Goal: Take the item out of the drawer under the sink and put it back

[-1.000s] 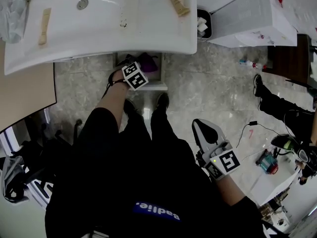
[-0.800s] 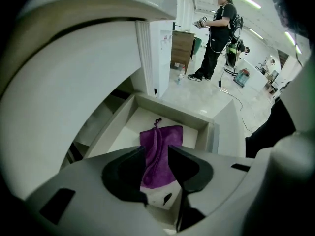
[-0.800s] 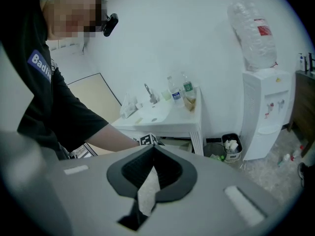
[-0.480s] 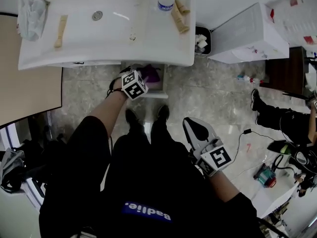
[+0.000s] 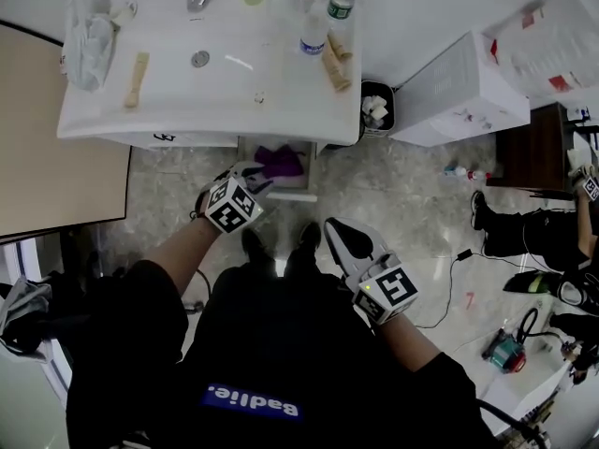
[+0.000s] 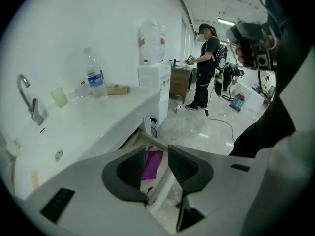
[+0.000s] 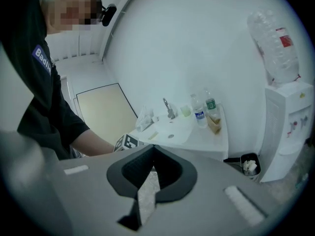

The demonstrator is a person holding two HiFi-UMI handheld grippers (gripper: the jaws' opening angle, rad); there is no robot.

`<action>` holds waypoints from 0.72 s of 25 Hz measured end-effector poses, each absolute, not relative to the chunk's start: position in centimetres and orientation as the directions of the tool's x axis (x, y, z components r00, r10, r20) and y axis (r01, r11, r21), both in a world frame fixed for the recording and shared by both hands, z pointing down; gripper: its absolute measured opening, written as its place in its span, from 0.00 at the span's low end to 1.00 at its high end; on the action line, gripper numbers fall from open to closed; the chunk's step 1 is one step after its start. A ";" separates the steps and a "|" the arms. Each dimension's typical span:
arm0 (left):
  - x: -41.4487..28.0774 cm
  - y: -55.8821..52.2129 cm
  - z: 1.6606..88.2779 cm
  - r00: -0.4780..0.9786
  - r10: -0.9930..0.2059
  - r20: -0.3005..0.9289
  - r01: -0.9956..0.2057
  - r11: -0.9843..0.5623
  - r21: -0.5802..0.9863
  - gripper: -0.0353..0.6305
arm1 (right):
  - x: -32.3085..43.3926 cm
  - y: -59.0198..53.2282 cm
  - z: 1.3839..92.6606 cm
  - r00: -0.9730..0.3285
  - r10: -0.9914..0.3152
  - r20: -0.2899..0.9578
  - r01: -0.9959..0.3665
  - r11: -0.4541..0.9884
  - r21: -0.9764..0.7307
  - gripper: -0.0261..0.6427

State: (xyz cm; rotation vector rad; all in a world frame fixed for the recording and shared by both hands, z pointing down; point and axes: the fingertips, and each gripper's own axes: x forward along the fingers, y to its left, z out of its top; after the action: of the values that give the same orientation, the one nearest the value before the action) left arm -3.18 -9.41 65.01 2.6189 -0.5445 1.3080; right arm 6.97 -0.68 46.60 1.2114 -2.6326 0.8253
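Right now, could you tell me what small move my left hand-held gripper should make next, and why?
Probably lower the left hand-held gripper into the open drawer onto the purple item: its jaws stand apart and empty, and the item lies in the drawer just ahead. If it was already returned, push the drawer shut instead.

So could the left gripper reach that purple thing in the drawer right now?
Probably yes: the drawer is pulled open, the purple item lies uncovered, and the left gripper hovers near it, jaws apart and empty.
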 end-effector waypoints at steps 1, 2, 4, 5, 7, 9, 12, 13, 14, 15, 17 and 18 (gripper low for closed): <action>-3.4 -8.9 63.9 0.562 -0.258 0.786 -0.405 -0.914 -0.011 0.24 | 6.7 -0.7 46.2 -0.674 -0.664 0.323 -0.731 0.536 -0.423 0.04; -3.7 -8.5 62.8 0.573 -0.269 0.774 -0.418 -0.908 -0.006 0.24 | 6.5 -0.7 45.9 -0.678 -0.663 0.317 -0.727 0.542 -0.422 0.04; -4.1 -7.6 60.7 0.595 -0.293 0.748 -0.445 -0.896 0.002 0.24 | 6.0 -0.5 45.4 -0.684 -0.662 0.306 -0.721 0.550 -0.422 0.04; -4.3 -7.2 59.6 0.607 -0.307 0.733 -0.456 -0.890 0.005 0.24 | 5.7 -0.5 45.1 -0.687 -0.662 0.300 -0.718 0.554 -0.421 0.04; -4.4 -6.6 57.4 0.635 -0.337 0.695 -0.478 -0.878 0.010 0.24 | 5.1 -0.4 44.7 -0.692 -0.662 0.290 -0.714 0.564 -0.415 0.04; -4.4 -5.9 55.1 0.662 -0.367 0.654 -0.507 -0.861 0.030 0.24 | 4.5 -0.2 44.3 -0.698 -0.659 0.281 -0.708 0.577 -0.406 0.04; -4.1 -4.8 51.6 0.703 -0.401 0.588 -0.531 -0.846 0.057 0.24 | 3.7 0.1 43.7 -0.708 -0.650 0.276 -0.701 0.599 -0.387 0.04; -4.0 -4.4 50.5 0.715 -0.408 0.567 -0.532 -0.844 0.063 0.24 | 3.4 0.1 43.5 -0.712 -0.646 0.275 -0.697 0.607 -0.381 0.04; -3.9 -4.1 49.5 0.727 -0.413 0.548 -0.532 -0.844 0.069 0.24 | 3.1 0.2 43.2 -0.716 -0.641 0.274 -0.694 0.614 -0.376 0.04; -3.8 -3.7 48.4 0.738 -0.418 0.529 -0.532 -0.844 0.075 0.24 | 2.8 0.2 42.9 -0.720 -0.638 0.273 -0.691 0.621 -0.369 0.04; -3.7 -3.1 46.2 0.761 -0.428 0.489 -0.530 -0.844 0.086 0.24 | 2.4 0.1 42.2 -0.725 -0.634 0.270 -0.687 0.634 -0.355 0.04; -3.7 -2.8 45.1 0.771 -0.432 0.468 -0.528 -0.844 0.092 0.24 | 2.2 0.1 41.9 -0.727 -0.633 0.267 -0.685 0.640 -0.348 0.04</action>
State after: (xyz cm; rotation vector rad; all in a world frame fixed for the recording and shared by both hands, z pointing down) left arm -3.67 -2.85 45.06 2.7479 -0.7553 0.6469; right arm 2.21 0.10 41.87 1.1037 -2.7345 0.6561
